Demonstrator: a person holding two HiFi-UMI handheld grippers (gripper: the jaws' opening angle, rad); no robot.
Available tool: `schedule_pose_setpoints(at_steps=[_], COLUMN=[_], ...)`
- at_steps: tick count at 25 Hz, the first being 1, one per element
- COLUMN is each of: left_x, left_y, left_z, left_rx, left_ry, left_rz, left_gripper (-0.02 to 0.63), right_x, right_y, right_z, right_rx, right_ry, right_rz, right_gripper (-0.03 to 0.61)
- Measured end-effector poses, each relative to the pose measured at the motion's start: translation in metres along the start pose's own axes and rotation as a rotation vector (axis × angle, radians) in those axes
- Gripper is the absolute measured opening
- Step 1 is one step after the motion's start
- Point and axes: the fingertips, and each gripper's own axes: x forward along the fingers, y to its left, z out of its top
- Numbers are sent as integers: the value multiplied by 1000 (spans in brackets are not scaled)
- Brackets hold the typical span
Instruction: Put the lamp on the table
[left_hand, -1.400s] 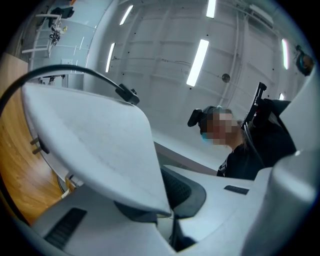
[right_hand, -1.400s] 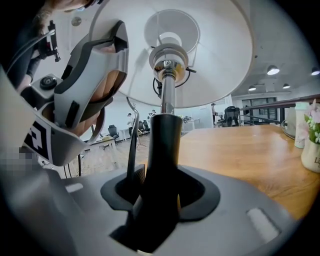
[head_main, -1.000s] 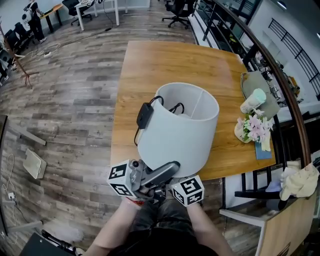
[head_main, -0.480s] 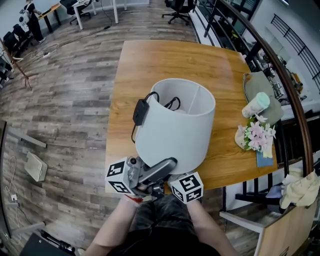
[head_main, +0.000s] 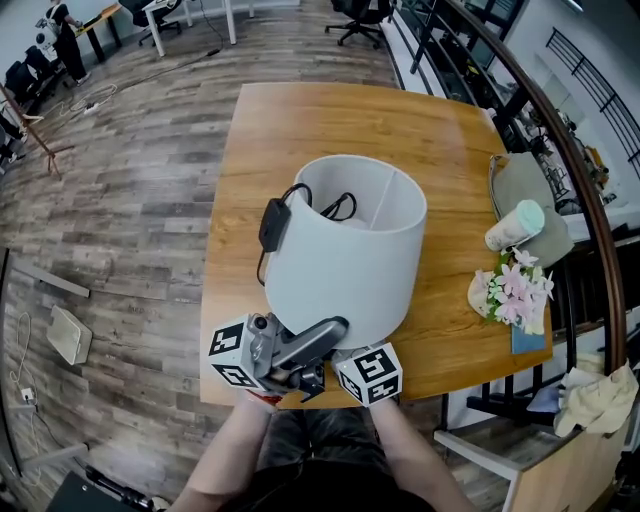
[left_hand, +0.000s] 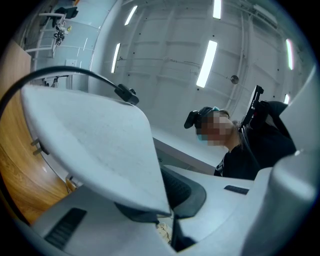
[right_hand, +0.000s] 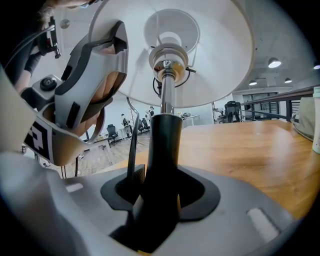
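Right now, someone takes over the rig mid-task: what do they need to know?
Left gripper: shut on the lower rim of the shade.
Right gripper: shut on the stem under the shade.
Lamp: held over the near part of the table; base hidden; power adapter hangs over the shade's top rim.
Done: lamp is up and over the table.
Left: lower it until it stands, probably clear of the flowers at the right edge, then open both grippers.
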Motion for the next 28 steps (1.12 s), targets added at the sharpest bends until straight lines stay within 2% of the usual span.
schedule_pose_setpoints(at_steps=[14, 28], left_x=[4, 2], left_y=[39, 68], left_z=[15, 35], left_rx=[39, 64], left_ry=[-7, -41], left_rz=[0, -7], left_gripper=[5, 2], right_x=[33, 68], right_y=[-32, -60], right_z=[12, 31], right_rx=[-24, -98], right_ry=[-15, -27], right_rz=[20, 30], right_gripper=[196, 196])
